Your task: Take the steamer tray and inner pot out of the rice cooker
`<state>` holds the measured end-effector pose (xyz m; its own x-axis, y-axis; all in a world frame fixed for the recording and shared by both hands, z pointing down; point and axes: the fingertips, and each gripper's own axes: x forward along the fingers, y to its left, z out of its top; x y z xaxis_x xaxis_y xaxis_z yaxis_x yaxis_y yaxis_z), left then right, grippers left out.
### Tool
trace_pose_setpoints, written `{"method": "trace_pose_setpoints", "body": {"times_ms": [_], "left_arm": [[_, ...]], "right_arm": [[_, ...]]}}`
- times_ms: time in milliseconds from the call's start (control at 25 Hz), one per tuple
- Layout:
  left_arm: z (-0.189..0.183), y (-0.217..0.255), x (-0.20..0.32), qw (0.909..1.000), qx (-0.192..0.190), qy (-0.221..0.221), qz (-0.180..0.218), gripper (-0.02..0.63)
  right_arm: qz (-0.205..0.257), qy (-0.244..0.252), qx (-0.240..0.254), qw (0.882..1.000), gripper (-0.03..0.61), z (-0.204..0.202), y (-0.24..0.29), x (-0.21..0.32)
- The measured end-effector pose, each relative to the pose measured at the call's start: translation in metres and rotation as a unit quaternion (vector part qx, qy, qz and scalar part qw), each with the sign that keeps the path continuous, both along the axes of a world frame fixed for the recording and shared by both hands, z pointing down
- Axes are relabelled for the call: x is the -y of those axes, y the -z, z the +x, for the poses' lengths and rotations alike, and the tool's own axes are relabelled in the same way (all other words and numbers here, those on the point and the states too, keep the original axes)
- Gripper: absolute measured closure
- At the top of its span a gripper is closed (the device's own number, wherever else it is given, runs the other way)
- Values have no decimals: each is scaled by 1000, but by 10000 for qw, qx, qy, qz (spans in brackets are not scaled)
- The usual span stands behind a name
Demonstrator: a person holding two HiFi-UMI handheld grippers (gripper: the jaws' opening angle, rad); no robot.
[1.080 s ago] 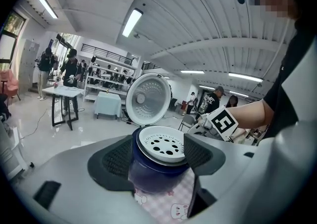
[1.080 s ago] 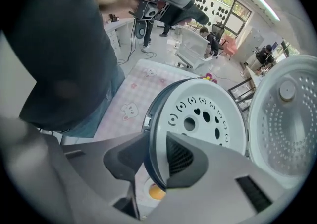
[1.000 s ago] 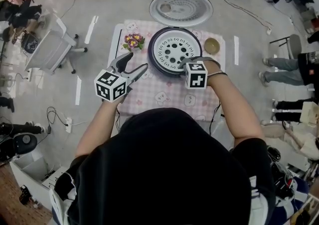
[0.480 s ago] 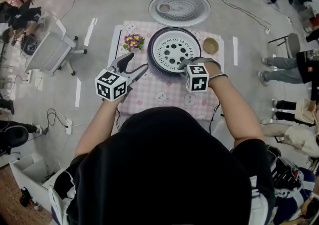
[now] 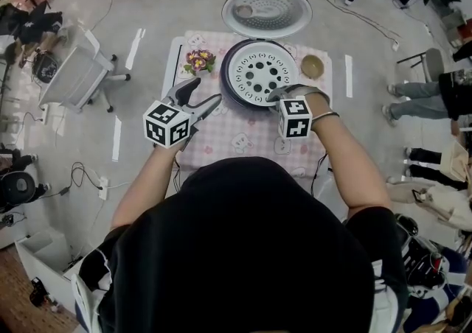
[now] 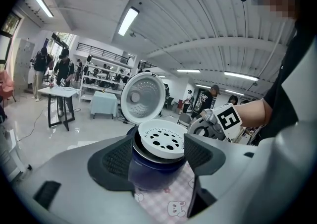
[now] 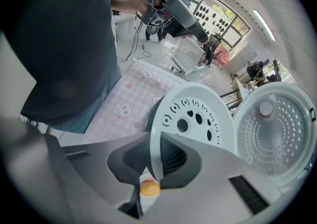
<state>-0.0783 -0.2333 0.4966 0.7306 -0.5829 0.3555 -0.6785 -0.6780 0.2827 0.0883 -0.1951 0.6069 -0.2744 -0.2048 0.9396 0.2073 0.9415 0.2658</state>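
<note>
Right gripper (image 7: 152, 163), jaws just closed, clamps steamer tray (image 5: 264, 74) rim; tray has risen, tilted, off rice cooker (image 5: 230, 90). Left gripper (image 5: 205, 91) unchanged, jaws apart, empty.

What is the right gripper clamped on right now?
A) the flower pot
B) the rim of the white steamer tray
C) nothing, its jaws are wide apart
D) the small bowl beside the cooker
B: in the right gripper view, the right gripper has just been closing its jaws, and they now pinch the near rim of the perforated steamer tray.
</note>
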Motion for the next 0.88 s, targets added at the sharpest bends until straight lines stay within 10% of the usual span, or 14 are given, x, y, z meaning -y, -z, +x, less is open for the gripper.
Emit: {"method": "trace_pose_setpoints", "body": {"times_ms": [880], "left_arm": [[44,4,-21,9972,-30,-744,49,284]], "right_arm": [[740,-1473,118,9863,543,94,58,-1]]}}
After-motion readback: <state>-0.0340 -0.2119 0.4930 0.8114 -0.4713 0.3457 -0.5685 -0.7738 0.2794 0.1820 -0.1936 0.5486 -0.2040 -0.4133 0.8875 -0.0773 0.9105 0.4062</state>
